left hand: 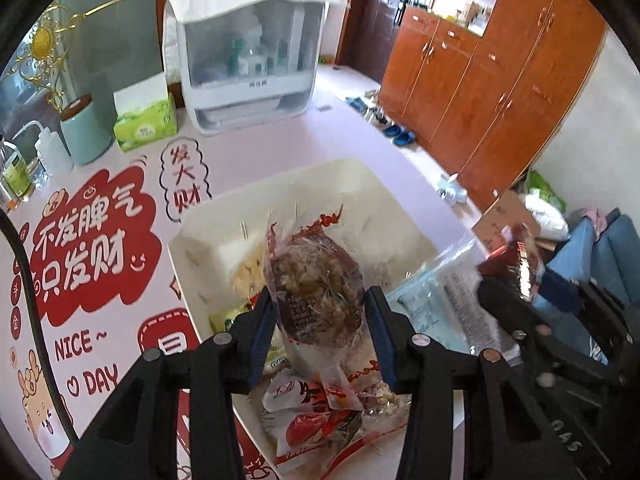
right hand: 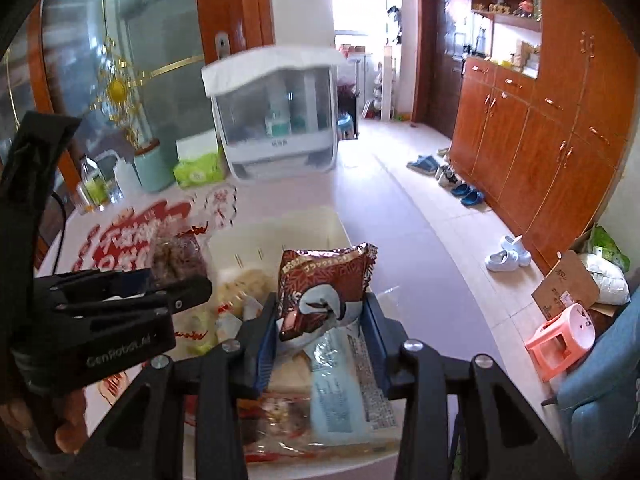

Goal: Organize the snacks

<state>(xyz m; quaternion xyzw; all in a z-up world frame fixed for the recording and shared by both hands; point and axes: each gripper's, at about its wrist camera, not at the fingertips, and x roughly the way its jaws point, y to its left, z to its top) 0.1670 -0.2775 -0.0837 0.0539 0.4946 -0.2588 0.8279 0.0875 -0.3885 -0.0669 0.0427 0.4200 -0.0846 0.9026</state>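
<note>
Both jaws pinch a snack: your left gripper [left hand: 320, 312] holds a clear-wrapped brown cake [left hand: 316, 288], your right gripper [right hand: 320, 328] a brown chocolate packet [right hand: 324, 288], each upright, directly above the white bin [left hand: 208, 240] below.

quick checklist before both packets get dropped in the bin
1. Left gripper over the white bin: ok.
2. Clear packet of brown snack between the left pads: ok; whether the pads press it, cannot tell.
3. Right gripper over the bin: ok.
4. Brown packet between the right pads: ok; grip firmness, cannot tell.
5. Room in the bin: not ok, packets already piled up.
6. The two grippers apart from each other: ok.
</note>
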